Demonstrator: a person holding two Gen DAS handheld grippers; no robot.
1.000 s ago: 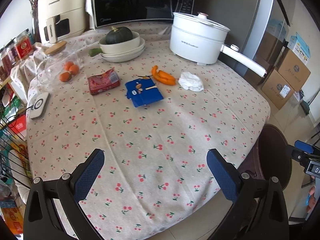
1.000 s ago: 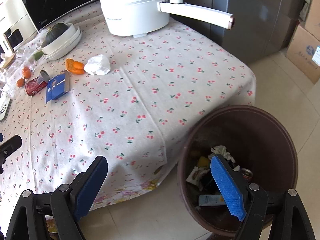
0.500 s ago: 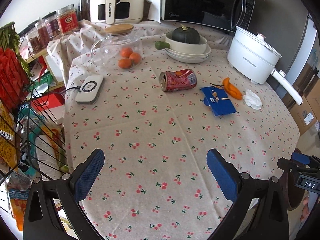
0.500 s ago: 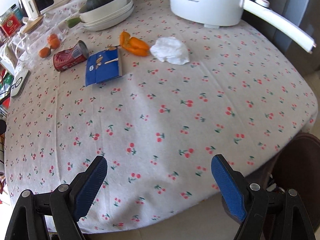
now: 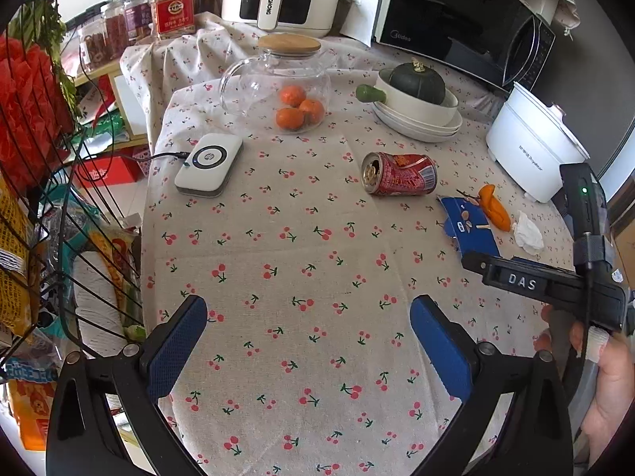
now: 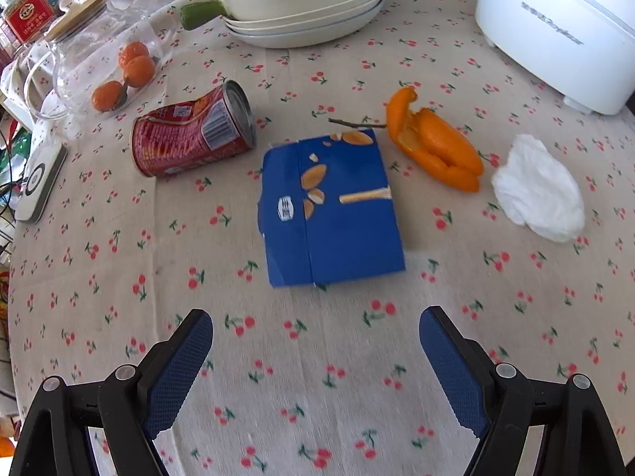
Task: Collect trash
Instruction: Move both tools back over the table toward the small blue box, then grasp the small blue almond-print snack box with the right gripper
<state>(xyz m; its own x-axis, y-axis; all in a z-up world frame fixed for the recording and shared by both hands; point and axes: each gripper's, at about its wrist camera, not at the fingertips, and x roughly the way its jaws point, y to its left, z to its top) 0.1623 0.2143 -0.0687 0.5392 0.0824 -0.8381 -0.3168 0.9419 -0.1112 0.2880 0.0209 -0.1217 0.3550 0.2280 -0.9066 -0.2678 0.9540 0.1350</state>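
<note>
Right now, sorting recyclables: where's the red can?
In the right wrist view, the red can lies on its side, left of the blue box, near the glass jar.

The left wrist view looked steeply down from farther back over the counter [image 5: 301, 238]. The right wrist view sat closer, slightly blurred, above the box [image 6: 331, 210]. Both shared the can [image 5: 399, 174], box, peel [image 6: 434, 146] and tissue [image 6: 539, 194].

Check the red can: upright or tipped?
Tipped. The red can lies on its side on the tablecloth, dented, its end facing sideways.
</note>
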